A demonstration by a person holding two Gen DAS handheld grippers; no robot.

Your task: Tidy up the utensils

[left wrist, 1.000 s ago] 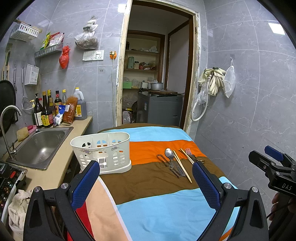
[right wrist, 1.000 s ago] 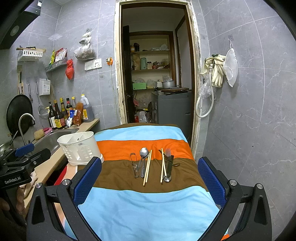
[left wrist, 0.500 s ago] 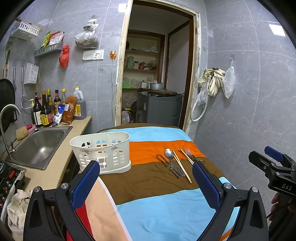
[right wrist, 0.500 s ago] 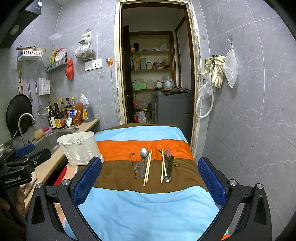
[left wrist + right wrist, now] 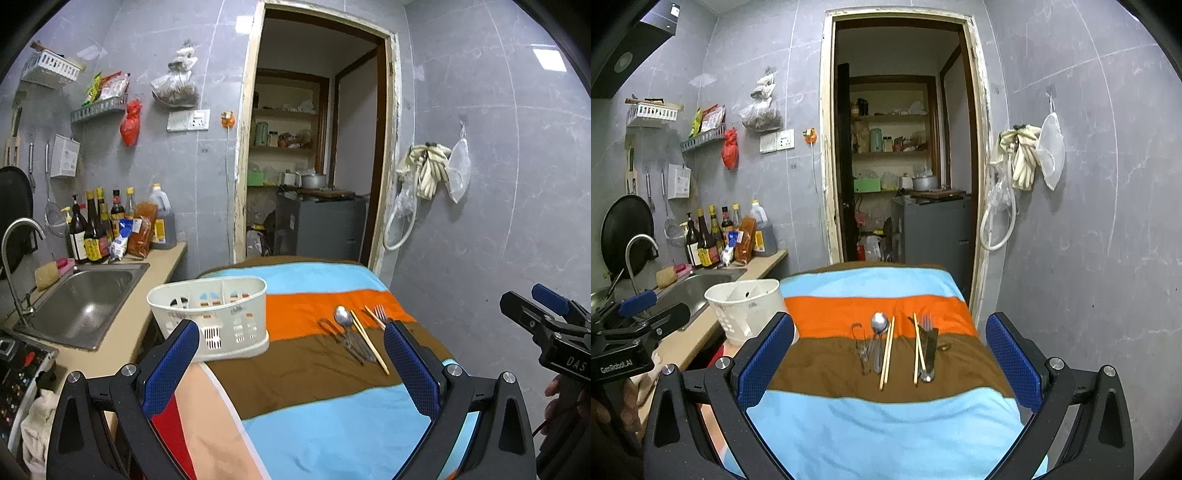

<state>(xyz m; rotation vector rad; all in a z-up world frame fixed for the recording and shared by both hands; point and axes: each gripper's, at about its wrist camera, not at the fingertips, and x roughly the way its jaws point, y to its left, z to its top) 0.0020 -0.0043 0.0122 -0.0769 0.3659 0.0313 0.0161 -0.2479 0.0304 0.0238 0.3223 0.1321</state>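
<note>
White letters "DAS" stand on the black body of the right gripper (image 5: 554,332), seen at the right edge of the left wrist view. In the right wrist view, "GenRobot.AI" is printed in white on the black body of the left gripper (image 5: 639,325) at the left edge. The labels on the sauce bottles (image 5: 705,240) beside the sink and the small print on the white utensil basket (image 5: 221,314) are too small and blurred to read.

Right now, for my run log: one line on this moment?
left gripper open | right gripper open | utensils on cloth | basket empty
</note>
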